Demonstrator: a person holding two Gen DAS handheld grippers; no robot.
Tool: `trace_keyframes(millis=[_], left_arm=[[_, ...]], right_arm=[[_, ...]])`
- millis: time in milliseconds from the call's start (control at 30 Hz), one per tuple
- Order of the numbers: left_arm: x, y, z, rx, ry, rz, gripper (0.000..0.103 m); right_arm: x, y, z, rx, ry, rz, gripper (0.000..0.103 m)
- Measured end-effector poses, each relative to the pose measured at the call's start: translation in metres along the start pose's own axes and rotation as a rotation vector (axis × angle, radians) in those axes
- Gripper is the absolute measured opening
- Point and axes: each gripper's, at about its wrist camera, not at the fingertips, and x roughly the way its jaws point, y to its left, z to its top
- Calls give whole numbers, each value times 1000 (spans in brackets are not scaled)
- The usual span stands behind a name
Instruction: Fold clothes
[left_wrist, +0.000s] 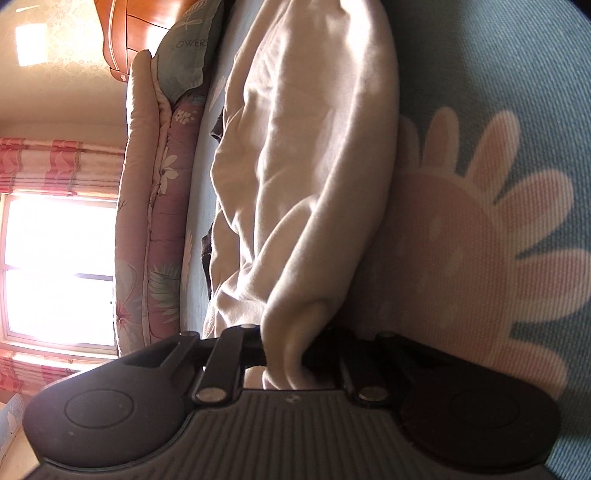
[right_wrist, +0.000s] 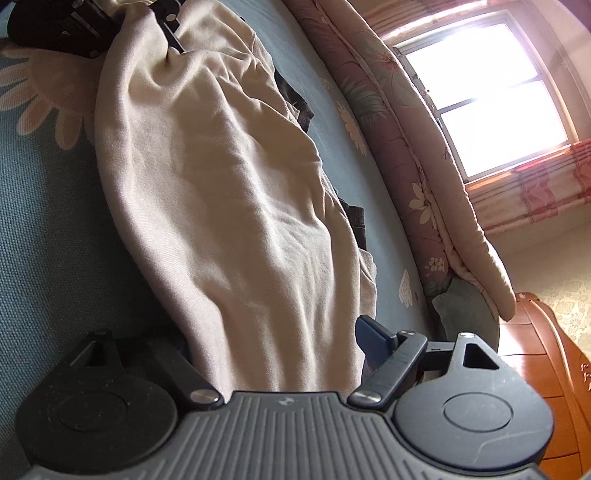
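Observation:
A beige garment lies in a long crumpled band on the blue bed sheet. My left gripper is shut on one end of it, the cloth bunched between the jaws. In the right wrist view the same left gripper shows at the top left, pinching the far end of the beige garment. My right gripper is open, and the near end of the garment lies between its fingers. Its right finger stands just beside the cloth edge; the left one is partly hidden. A dark garment peeks out from under the beige one.
The sheet has a big pink flower print. A rolled floral quilt and a grey-green pillow line the far side of the bed. A wooden headboard and a bright window lie beyond.

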Motion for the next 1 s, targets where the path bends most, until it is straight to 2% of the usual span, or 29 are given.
trace_keyframes(millis=[67, 100, 133, 167, 200, 267, 333, 467, 567, 733, 767, 833, 867, 933, 1000], left_arm=[[-1, 0, -1, -12, 0, 1, 4], [-2, 0, -1, -18, 0, 2, 3], [-2, 0, -2, -23, 0, 2, 3], [-2, 0, -2, -25, 0, 2, 3], [-2, 0, -3, -26, -1, 1, 3], [-3, 0, -5, -32, -3, -1, 3], [-3, 0, -6, -39, -7, -1, 3], [-3, 0, -6, -40, -4, 4, 3], [-2, -1, -6, -40, -5, 3, 3], [-2, 0, -6, -47, -9, 1, 3], [-3, 0, -7, -50, -10, 1, 3], [-2, -1, -7, -51, -11, 2, 3], [-2, -1, -6, -51, -11, 2, 3], [-1, 0, -7, -55, -14, -1, 3], [0, 0, -7, -57, -14, 0, 3]], right_arm=[[-4, 8, 0, -27, -8, 9, 70], [-7, 16, -2, -39, -16, 15, 54], [-10, 24, -3, -52, -25, 22, 19], [-11, 41, -5, -104, -31, -16, 10], [-11, 57, -7, -157, -36, -55, 13], [-10, 56, -2, -102, -4, -69, 13], [-10, 48, -1, -80, -6, -34, 13], [-8, 55, 4, -148, 22, -53, 13], [-7, 55, 3, -153, 16, -52, 13], [-10, 58, 6, -243, 18, -76, 15], [-10, 56, 6, -239, 15, -96, 18], [-11, 52, 5, -228, 9, -137, 40], [-12, 48, 5, -205, 9, -151, 46], [-10, 33, 5, -134, 15, -154, 68], [-5, 20, 7, -76, 24, -157, 82]])
